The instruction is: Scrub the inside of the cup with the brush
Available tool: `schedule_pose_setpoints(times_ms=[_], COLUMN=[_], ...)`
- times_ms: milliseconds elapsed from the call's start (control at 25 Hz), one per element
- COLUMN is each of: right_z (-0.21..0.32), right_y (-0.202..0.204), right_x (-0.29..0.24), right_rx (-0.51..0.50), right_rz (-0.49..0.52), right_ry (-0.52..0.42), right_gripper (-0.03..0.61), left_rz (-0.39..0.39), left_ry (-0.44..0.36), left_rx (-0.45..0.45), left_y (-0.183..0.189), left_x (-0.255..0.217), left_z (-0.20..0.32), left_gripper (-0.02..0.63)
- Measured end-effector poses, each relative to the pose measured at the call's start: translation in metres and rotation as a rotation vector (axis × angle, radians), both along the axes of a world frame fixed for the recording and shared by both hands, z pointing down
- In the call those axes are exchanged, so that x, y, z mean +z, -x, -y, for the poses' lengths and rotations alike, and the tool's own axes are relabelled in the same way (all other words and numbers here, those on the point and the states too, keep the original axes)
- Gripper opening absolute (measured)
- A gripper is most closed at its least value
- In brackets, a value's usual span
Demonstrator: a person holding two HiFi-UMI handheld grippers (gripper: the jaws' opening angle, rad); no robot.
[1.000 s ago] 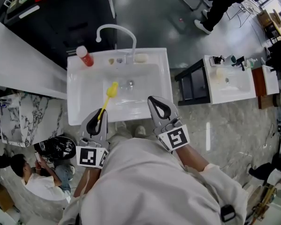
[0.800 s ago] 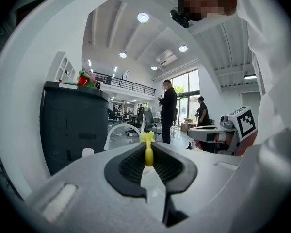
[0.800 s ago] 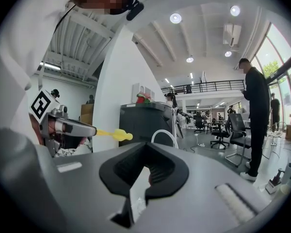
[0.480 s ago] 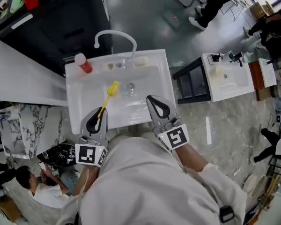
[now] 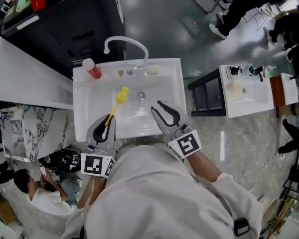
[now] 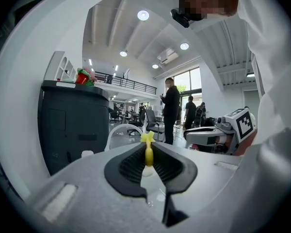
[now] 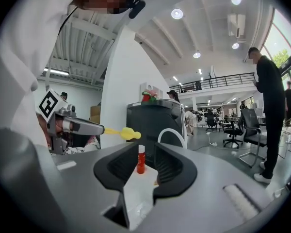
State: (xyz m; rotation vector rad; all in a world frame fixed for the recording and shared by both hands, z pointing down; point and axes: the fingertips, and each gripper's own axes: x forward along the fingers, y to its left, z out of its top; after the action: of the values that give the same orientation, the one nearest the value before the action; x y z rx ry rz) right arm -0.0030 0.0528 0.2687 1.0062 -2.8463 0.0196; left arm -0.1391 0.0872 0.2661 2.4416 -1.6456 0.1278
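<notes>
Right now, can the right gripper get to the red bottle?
Probably yes: the right gripper, whose empty jaws have just been opening, faces the red bottle straight across the sink, nothing blocking.

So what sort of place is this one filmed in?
Probably an open office or lab hall, not a home: a freestanding white sink, a second sink nearby, and office chairs behind.

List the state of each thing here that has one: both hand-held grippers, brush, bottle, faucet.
left hand-held gripper: shut on the brush.
right hand-held gripper: open, its jaws have just been opening, nothing between them.
brush: held by its handle, yellow head out over the sink.
red bottle: upright, white cap on, at the sink's back left corner.
faucet: no water seen running.
</notes>
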Motion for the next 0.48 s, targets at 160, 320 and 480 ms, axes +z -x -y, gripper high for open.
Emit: schedule_pose_setpoints(times_ms=[160,320,480], right_z=[0.0044,0.0046,0.0054], right_y=[0.0028,0.0012,0.0002], right_x=[-0.0023,-0.0014,0.0070], right_rx=[-0.036,-0.087,-0.140], right_rz=[0.016,0.026,-0.014], right_ry=[0.014,0.026,0.032], right_gripper=[0.123,0.166,0.221], left_rz=[0.007,0.012,0.016], left_ry=[0.004,0.009,0.011], left_rx=[-0.019,-0.030,-0.038], left_y=[-0.0023,-0.0062,-0.0094], left_x=[-0.0003,-0.0004,0.0000], left_z=[0.0030,0.0050,0.0069], left_gripper=[0.040,0.040,0.040])
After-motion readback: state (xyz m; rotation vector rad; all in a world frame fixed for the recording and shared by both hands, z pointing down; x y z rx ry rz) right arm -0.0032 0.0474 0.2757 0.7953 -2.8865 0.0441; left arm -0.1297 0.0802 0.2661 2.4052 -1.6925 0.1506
